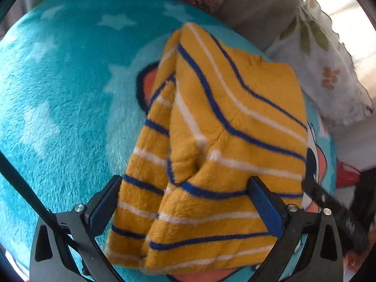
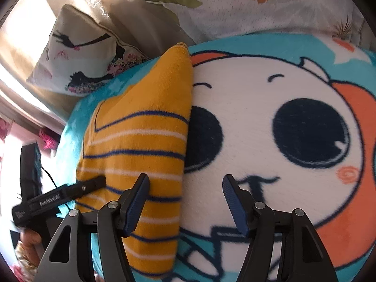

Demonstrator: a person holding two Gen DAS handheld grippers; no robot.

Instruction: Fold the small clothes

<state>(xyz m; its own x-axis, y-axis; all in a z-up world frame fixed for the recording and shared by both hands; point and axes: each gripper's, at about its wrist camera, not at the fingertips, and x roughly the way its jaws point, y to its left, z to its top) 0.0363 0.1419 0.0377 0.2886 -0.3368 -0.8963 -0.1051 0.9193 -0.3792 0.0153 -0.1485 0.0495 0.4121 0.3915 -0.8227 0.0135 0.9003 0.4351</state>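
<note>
1. The yellow striped garment [image 1: 211,141] lies folded on the turquoise cartoon blanket [image 1: 58,117].
2. The left tongs [image 1: 185,202] stand wide, with the garment's near end between the pads but not pinched.
3. The right tongs [image 2: 185,202] stand wide at the garment's 3 o'clock edge, their left pad [image 2: 137,205] over the cloth.
4. Floral pillows [image 2: 235,11] sit at 12 o'clock.

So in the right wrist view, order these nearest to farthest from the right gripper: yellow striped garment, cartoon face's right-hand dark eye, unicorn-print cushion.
From the right gripper:
1. Yellow striped fleece garment, at its left finger.
2. Cartoon face's right-hand dark eye, ahead, right.
3. Unicorn-print cushion, far upper left.
</note>
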